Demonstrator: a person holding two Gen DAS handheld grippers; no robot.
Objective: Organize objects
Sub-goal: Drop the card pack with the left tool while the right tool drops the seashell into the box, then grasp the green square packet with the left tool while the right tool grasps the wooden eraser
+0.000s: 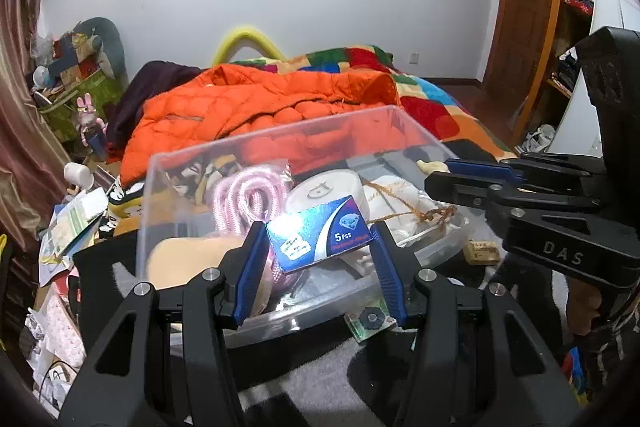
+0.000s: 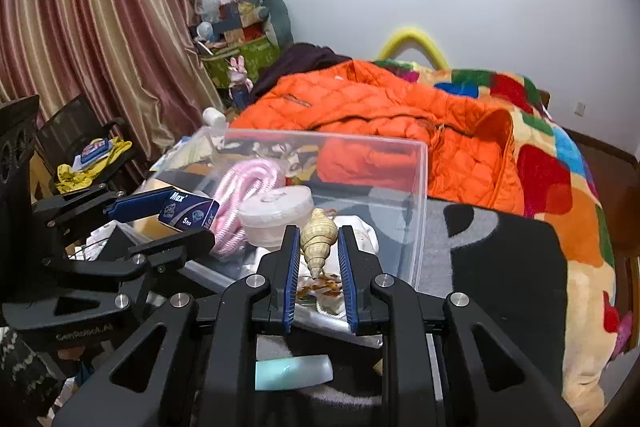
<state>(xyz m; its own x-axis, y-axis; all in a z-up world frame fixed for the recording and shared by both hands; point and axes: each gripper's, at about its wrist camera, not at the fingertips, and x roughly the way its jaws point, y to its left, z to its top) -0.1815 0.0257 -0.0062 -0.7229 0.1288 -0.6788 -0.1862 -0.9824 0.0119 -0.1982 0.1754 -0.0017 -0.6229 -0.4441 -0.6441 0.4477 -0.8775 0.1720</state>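
Note:
A clear plastic box (image 1: 256,147) (image 2: 420,195) stands on a grey and black mat on the bed. It holds a pink rope coil (image 1: 248,195) (image 2: 244,187), a white round roll (image 1: 332,187) (image 2: 280,211) and other items. My left gripper (image 1: 320,239) is shut on a small blue card box marked "5 Pcs" (image 1: 320,239) (image 2: 188,213) and holds it over the clear box. My right gripper (image 2: 318,251) is shut on a cream spiral seashell (image 2: 318,239) above the clear box's near right side; it enters the left wrist view from the right (image 1: 472,175).
An orange puffer jacket (image 1: 260,107) (image 2: 400,115) and a colourful blanket (image 2: 560,167) lie behind the box. A pale teal item (image 2: 294,373) lies on the mat below my right gripper. A small green packet (image 1: 370,321) lies by the box's front. Papers clutter the left (image 1: 72,227).

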